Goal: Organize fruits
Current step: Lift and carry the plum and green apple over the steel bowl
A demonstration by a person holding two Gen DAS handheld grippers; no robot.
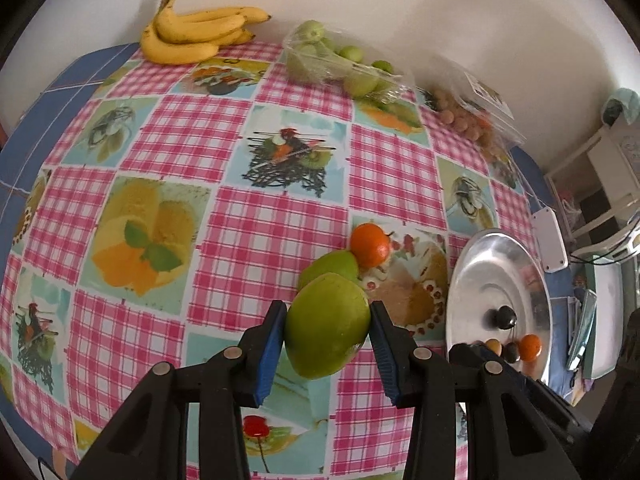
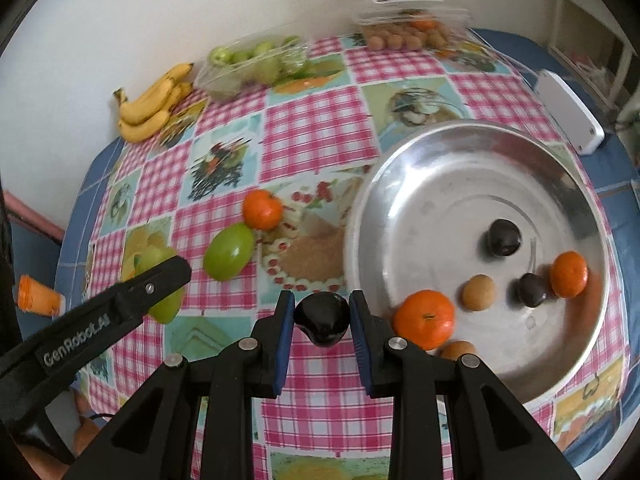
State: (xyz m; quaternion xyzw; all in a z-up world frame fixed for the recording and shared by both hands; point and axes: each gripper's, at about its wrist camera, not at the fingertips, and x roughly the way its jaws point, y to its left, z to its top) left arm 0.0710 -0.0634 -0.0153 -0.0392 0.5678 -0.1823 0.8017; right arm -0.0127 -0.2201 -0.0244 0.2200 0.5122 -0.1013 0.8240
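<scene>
Fruits were being gathered into the metal tray (image 2: pixel 404 168), and both tools were found loaded. The left tool (image 1: pixel 328 330) was clamped on a green mango (image 1: pixel 328 324), its blue pads pressed against the fruit's two flanks, the fruit held clear above the tabletop (image 1: pixel 192 132). The right tool (image 2: pixel 322 316) was closed on a dark plum (image 2: pixel 322 318), gripped near the tray's near rim.

The step in hand was judged to be the carry: each fruit had been lifted and not yet delivered. The next move was judged to call for each fruit to be brought over the tray, lowered close to its floor and released there; a drop from height onto bare metal would likely set a round fruit rolling.

Already in the tray were noted two tangerines (image 2: pixel 424 318), two dark plums (image 2: pixel 503 237) and a small tan fruit (image 2: pixel 478 292), with another partly hidden behind the right tool. A second green mango (image 2: pixel 229 252) and a tangerine (image 2: pixel 262 209) lay side by side on the tabletop, just left of the tray.

The tray was shallow, round and polished, hence slippery. The mango was smooth, waxy and ovoid; the plum glossy; the tangerines dimpled. The tabletop cover was a printed check, apparently plastic-coated. Bananas (image 1: pixel 196 30) and two clear plastic punnets (image 1: pixel 340 64) stood by the far wall.
</scene>
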